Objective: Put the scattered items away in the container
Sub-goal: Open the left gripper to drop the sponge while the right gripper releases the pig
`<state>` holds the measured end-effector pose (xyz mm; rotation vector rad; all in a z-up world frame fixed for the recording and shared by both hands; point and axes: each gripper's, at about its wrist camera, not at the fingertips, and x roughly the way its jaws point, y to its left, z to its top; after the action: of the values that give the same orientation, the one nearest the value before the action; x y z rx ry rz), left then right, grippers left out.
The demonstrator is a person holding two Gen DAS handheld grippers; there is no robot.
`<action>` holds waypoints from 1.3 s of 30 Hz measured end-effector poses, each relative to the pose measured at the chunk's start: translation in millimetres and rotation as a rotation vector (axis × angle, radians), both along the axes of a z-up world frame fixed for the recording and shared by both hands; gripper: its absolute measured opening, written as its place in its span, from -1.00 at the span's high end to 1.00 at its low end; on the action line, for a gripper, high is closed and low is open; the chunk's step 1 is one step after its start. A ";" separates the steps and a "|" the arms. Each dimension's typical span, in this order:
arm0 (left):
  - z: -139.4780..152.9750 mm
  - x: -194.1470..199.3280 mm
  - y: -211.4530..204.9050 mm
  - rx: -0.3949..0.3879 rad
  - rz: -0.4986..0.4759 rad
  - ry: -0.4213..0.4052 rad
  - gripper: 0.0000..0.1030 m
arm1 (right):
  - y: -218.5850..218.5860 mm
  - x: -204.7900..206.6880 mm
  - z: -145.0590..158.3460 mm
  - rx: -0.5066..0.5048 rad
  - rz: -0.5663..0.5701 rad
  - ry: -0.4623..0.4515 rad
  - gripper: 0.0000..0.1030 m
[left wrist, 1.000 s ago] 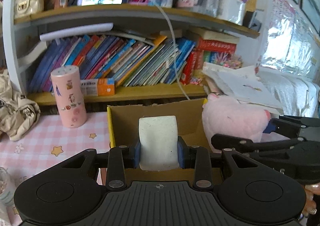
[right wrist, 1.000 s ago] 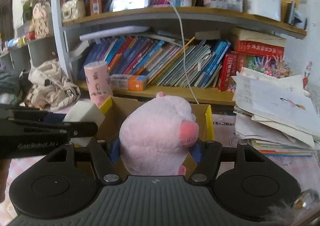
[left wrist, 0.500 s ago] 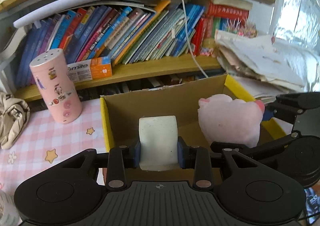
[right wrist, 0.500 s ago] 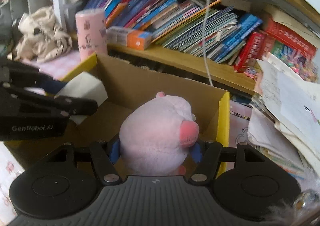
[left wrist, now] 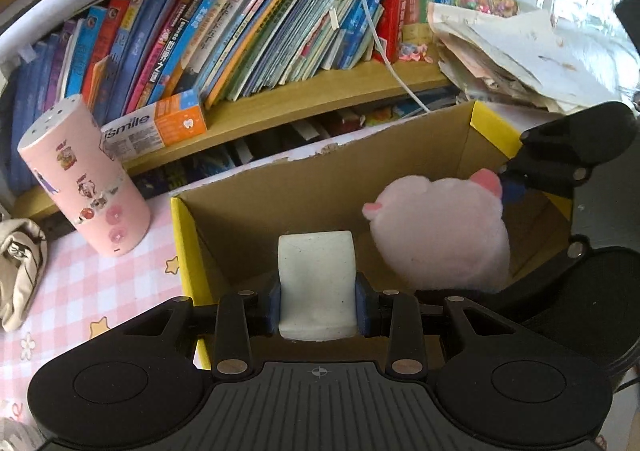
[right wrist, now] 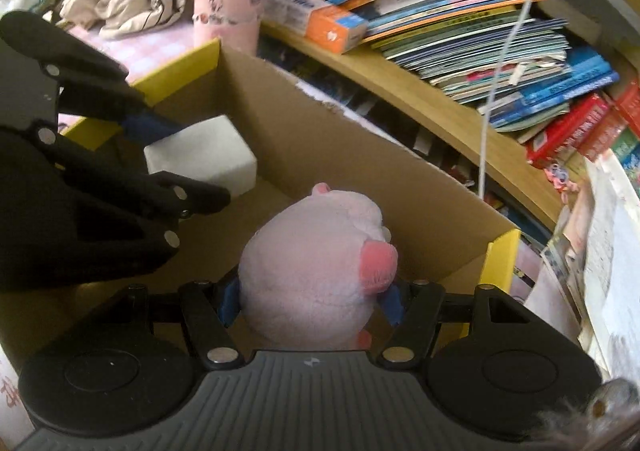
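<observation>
An open cardboard box [left wrist: 280,187] with yellow flaps lies below both grippers, its back wall [right wrist: 344,147] facing the shelf. My left gripper [left wrist: 318,301] is shut on a white block [left wrist: 317,283], held over the box's left half. The same block [right wrist: 204,159] shows at the left of the right wrist view, clamped in that gripper [right wrist: 176,155]. My right gripper [right wrist: 310,299] is shut on a pink plush pig [right wrist: 316,263], held over the right half of the box. From the left wrist view the pig [left wrist: 440,235] hangs inside the box opening.
A pink cylinder with stickers [left wrist: 84,179] stands left of the box on a pink checked cloth [left wrist: 80,291]. A beige bag [left wrist: 18,263] lies at the far left. Behind the box runs a wooden shelf of books [left wrist: 240,31], a toothpaste box [left wrist: 156,131], a white cable [left wrist: 376,35] and stacked papers [left wrist: 512,51].
Both grippers have tilted downward and come in over the box, still carrying the white block and the plush pig. The box interior now fills the lower view and the upper shelf has left it.
</observation>
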<state>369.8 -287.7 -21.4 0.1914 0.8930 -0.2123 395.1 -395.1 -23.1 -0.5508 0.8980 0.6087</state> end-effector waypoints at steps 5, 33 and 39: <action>-3.1 0.2 -4.8 0.056 -0.032 -0.001 0.34 | 3.0 6.4 -9.4 -0.017 0.002 0.028 -0.25; 15.8 -16.3 5.3 0.022 0.030 -0.121 -0.45 | -0.3 1.1 3.6 0.012 -0.032 -0.014 -0.72; 28.5 -36.3 10.1 0.025 0.051 -0.185 -0.55 | -2.7 -14.1 16.9 0.061 -0.030 -0.041 -0.75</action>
<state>333.5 -277.6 7.1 0.2073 0.7161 -0.1338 381.0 -397.8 -6.1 -0.4923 0.8456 0.5935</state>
